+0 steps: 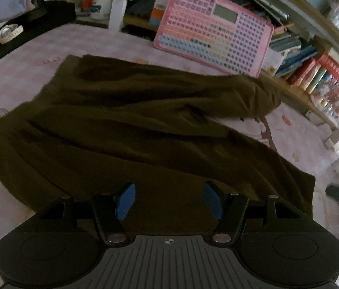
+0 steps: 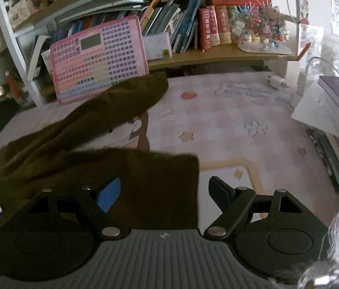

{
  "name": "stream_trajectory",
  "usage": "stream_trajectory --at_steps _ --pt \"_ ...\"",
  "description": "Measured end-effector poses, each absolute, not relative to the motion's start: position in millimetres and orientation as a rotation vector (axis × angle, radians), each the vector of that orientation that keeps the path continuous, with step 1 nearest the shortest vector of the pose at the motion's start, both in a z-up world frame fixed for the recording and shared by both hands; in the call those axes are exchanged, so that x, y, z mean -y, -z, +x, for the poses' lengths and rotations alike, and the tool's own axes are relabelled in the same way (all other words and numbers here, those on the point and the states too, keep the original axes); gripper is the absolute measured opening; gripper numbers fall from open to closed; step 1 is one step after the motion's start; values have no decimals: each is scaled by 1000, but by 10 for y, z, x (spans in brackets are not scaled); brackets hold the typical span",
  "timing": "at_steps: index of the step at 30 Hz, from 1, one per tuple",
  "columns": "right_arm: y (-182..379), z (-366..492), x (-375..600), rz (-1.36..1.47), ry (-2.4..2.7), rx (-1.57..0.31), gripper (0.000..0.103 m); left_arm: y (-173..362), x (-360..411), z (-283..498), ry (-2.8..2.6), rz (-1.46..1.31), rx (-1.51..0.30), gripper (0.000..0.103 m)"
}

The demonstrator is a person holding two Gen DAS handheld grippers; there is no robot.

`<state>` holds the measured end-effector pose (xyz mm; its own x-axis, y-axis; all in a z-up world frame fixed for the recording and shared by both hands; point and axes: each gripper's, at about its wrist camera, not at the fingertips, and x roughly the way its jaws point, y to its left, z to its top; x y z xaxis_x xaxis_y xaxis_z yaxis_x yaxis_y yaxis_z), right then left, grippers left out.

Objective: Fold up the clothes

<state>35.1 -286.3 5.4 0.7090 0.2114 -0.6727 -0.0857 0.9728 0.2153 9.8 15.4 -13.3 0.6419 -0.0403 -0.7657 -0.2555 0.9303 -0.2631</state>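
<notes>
— Right under both tools lies the near hem of the dark olive garment (image 1: 145, 125), spread across the pink-checked bench (image 2: 253, 125). Where are we in the fold?

— I judge we're at the approach: the cloth lies flat but wrinkled, nothing lifted yet. I'm bringing my left tool (image 1: 169, 200) in over the middle of the near edge, released, pads apart with only cloth beneath, not pinched. My right tool (image 2: 164, 192) sits over the garment's right corner, also released; its left finger is above fabric, its right finger above bare bench.

— And next?

— I'd say each tool has to drop to the hem, clench on one layer, then carry it away from me toward the far edge.

— Room for that?

— To the right, the bench is open out to the stacked papers (image 2: 325, 110). Far side is tighter: one bunched end of the garment reaches the pink keyboard toy (image 1: 215, 29), which leans against the bookshelf (image 2: 193, 55), and I can't tell whether they touch. Left of the cloth there's a narrow strip of bench, then a black bag (image 1: 37, 24) with a white watch (image 1: 9, 33) on it.
</notes>
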Motion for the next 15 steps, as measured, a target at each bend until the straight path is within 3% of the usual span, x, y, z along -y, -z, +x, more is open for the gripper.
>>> stream_trajectory --at_steps 15 --pt "-232 2045 3073 3 -447 -701 80 79 74 -379 -426 -373 -913 65"
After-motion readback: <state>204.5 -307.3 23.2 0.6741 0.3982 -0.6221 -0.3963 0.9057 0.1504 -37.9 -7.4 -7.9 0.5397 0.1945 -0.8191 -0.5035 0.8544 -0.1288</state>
